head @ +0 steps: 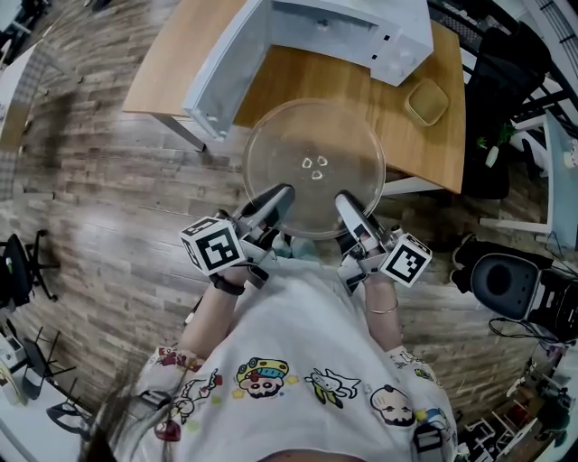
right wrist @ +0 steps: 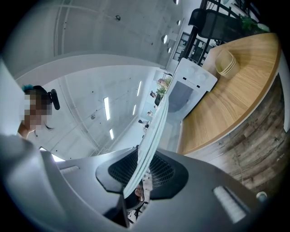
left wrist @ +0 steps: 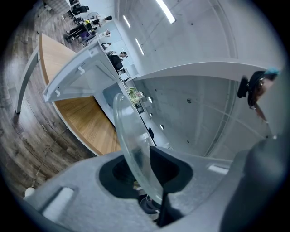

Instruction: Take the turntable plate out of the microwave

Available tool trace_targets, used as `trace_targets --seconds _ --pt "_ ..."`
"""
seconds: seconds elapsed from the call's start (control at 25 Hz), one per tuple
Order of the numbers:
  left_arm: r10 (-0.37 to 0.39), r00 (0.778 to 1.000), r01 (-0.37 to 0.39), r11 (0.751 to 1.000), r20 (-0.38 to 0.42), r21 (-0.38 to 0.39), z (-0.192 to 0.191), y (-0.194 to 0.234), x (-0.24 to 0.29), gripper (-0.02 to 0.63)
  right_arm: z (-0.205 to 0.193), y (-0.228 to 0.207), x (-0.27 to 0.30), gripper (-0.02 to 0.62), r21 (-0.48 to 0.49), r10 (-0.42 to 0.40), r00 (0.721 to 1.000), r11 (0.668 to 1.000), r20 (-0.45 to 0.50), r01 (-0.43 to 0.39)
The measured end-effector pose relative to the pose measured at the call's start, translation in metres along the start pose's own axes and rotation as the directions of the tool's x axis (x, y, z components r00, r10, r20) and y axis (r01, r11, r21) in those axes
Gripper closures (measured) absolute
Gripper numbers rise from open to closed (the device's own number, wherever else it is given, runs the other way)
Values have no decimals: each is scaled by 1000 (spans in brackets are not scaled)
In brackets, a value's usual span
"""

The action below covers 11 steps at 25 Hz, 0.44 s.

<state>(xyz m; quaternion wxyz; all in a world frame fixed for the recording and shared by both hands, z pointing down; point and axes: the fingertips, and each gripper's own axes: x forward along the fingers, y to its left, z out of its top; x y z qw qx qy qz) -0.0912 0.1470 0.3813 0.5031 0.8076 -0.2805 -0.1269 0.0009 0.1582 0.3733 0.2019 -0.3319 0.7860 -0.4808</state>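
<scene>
the turntable plate [head: 314, 167] is already sitting outside the microwave [head: 348, 27]. it is hanging flat in the air, over the near edge of the table [head: 420, 149], beside the open door [head: 217, 72]. the left gripper [head: 275, 198] is biting the near rim on the left side. the right gripper [head: 350, 206] is biting the near rim on the right side. both are partly closed, and each is pinching the thin glass edge between its pads. the plate is stretching away from the fingers, toward the microwave. it is round, so no side is longer. both hands are just as near to it. i am guessing the next move is carrying it off or setting it down flat. both hands are needing to go together, or the plate is going to tip.
</scene>
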Motion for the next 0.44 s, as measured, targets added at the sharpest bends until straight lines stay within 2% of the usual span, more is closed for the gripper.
trace_targets --seconds 0.44 --pt "6 1000 -6 1000 1 2 -8 -5 2 530 1 0 -10 509 -9 -4 1000 1000 -7 4"
